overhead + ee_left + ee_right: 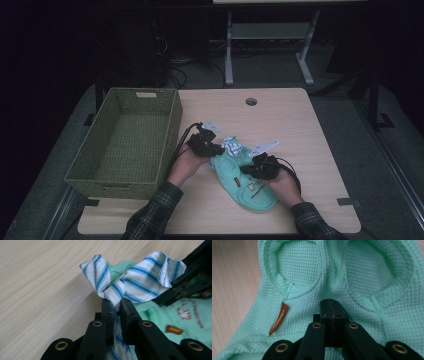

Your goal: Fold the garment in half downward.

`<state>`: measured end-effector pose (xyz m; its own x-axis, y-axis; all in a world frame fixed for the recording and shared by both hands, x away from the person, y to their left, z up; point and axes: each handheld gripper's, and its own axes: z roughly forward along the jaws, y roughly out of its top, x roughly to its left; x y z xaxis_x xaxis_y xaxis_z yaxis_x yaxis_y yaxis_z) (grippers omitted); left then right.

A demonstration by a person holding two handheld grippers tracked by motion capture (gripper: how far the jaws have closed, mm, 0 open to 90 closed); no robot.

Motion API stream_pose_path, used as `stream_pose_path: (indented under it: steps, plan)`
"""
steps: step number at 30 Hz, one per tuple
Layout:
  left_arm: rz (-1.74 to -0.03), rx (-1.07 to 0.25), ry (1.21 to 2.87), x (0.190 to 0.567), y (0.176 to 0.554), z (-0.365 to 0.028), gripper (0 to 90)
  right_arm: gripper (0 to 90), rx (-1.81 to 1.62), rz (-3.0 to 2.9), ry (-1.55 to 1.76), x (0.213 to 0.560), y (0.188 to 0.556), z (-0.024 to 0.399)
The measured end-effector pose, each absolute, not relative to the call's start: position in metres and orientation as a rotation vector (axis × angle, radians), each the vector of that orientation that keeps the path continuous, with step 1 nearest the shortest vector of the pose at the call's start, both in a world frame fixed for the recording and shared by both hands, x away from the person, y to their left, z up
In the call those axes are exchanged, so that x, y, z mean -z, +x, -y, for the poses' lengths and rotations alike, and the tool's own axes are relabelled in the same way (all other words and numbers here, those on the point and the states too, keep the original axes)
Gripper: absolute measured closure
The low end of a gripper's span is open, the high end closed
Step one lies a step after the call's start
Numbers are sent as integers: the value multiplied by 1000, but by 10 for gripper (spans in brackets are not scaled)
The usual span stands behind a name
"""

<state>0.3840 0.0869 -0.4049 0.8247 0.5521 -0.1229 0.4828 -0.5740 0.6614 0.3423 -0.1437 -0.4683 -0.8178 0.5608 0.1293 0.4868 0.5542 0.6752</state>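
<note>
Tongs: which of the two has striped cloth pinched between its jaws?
The left tongs, clamped on the blue-and-white striped cloth. The right tongs rest shut against the plain mint-green garment instead.

Light wooden table (300, 130) with green woven basket (125, 145) and mint green garment (250, 187).

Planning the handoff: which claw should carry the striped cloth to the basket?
Left. The left claw is already shut on the striped cloth and sits nearer the basket; the right claw is shut over the green garment.
</note>
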Motion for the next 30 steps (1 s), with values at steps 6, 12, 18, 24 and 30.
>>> stream_pose_path:
  steps: [6,12,18,24,30]
  plan:
    - [-716,-133,2259,388,376,-85,822,900,-1158,-2672,909,471,350,132]
    - [-730,-171,2268,388,377,-88,821,899,-1164,-2686,893,464,346,136]
    - [-754,-175,2253,388,379,-95,821,899,-1128,-2658,891,456,330,161]
    - [-767,-176,2252,389,380,-95,821,899,-1077,-2639,949,458,308,193]
    - [-769,-171,2245,388,380,-96,820,899,-1052,-2655,983,463,288,209]
